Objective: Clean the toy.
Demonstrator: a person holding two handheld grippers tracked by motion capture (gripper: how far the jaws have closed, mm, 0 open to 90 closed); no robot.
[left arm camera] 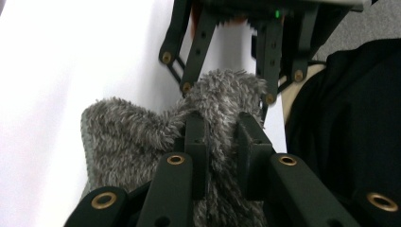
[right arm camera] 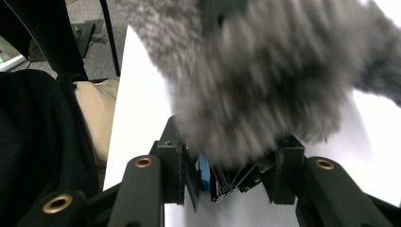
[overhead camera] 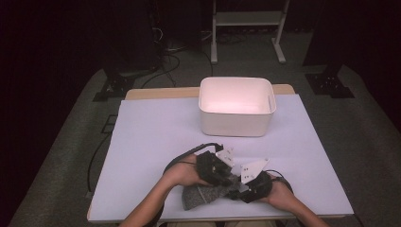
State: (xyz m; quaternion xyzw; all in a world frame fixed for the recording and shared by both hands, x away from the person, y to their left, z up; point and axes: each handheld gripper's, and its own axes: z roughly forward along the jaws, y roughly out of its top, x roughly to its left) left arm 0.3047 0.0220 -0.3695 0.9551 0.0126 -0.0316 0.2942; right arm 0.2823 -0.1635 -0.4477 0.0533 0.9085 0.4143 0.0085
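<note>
near the front table edge, two forearms cut off by the bottom of the high view, hands meeting over a grey fuzzy cloth (overhead camera: 201,195). at left, left gripper (overhead camera: 218,171) clenched on a fold of that cloth; in the left gripper view both black jaws seen pinching a raised ridge of the pile (left arm camera: 222,113), jaws nearly together with fur squeezed between. beyond that ridge, the other gripper's jaw linkages dipping into the same cloth from above, top of its body cut off by the picture edge. at right, right gripper (overhead camera: 246,188) partly open yet pressed on a thicker bunch of cloth; in the right gripper view the fur (right arm camera: 265,80) badly blurred, bulging over both jaws and hiding the pads, a small blue patch (right arm camera: 204,172) between the jaws too unclear to name. cloth lying on the white table cover (overhead camera: 151,142), its right end hidden under both grippers, only the left end plainly seen. dark clothing and a tan patch at the margins of both gripper views, hard to make out. farther back, centre-right, white tub (overhead camera: 236,106) standing upright on the cover, well apart from the cloth, visible inside bare and pale, near inner wall hidden by the rim.
</note>
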